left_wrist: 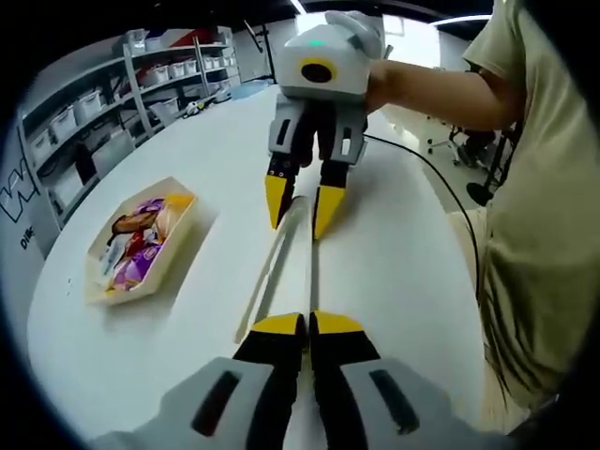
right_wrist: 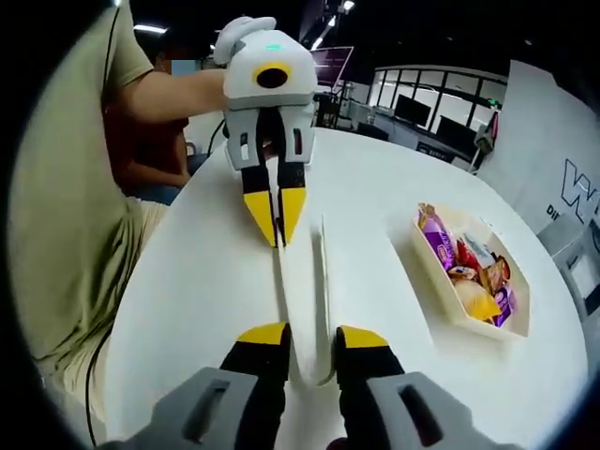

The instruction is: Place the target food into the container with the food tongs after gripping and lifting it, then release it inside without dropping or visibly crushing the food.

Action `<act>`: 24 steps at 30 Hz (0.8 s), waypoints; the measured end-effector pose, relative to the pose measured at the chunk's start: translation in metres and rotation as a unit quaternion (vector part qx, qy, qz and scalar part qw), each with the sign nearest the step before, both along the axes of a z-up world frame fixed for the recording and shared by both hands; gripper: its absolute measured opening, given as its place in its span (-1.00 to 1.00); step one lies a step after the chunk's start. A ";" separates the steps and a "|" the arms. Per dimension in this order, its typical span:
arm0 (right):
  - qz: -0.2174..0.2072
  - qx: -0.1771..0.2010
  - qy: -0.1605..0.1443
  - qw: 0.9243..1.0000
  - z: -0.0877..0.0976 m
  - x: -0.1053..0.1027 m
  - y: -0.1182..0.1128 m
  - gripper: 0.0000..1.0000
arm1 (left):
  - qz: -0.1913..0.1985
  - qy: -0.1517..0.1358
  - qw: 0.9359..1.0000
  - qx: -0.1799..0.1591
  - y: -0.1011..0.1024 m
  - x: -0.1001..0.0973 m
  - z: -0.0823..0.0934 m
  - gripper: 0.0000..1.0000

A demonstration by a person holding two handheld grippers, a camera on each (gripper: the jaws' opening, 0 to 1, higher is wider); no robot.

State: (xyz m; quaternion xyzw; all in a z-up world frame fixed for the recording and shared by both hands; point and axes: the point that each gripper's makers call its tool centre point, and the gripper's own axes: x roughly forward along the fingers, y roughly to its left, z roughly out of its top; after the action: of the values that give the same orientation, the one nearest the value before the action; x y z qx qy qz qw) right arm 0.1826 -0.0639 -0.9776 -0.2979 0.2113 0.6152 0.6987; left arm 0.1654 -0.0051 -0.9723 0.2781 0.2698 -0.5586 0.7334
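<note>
White food tongs [left_wrist: 302, 248] [right_wrist: 305, 300] lie lengthwise on the round white table [left_wrist: 403, 281], stretched between my two grippers. My left gripper [left_wrist: 309, 323] [right_wrist: 277, 214] is shut on one tong arm near its tip; the other arm lies free beside it. My right gripper [right_wrist: 311, 336] [left_wrist: 302, 202] has a jaw against each side of the tongs' rounded end. A pale boat-shaped tray [left_wrist: 167, 267] [right_wrist: 439, 292] holds several wrapped snacks [left_wrist: 141, 239] [right_wrist: 469, 272], some in purple wrappers. The tray sits well off to the side of both grippers.
A person in an olive shirt [left_wrist: 544, 206] [right_wrist: 66, 187] stands close at the table's edge. A black cable [left_wrist: 441, 178] runs over the table. Storage shelves [left_wrist: 84, 122] stand beyond the tray. Bare table surface lies between tongs and tray.
</note>
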 end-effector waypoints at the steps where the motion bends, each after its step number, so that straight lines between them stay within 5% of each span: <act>1: 0.000 0.000 0.000 1.000 0.000 0.000 0.000 -0.72 | 0.001 0.001 1.000 -0.001 0.000 0.000 0.000 -0.96; 24: -0.004 -0.008 -0.004 1.000 0.000 0.002 -0.004 -0.69 | 0.008 0.000 1.000 -0.002 0.000 0.002 0.001 -0.94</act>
State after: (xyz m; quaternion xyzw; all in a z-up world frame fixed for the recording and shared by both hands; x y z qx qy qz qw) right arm 0.1846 -0.0674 -0.9772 -0.3047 0.2144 0.6093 0.7000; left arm 0.1669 -0.0051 -0.9715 0.2741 0.2705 -0.5530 0.7388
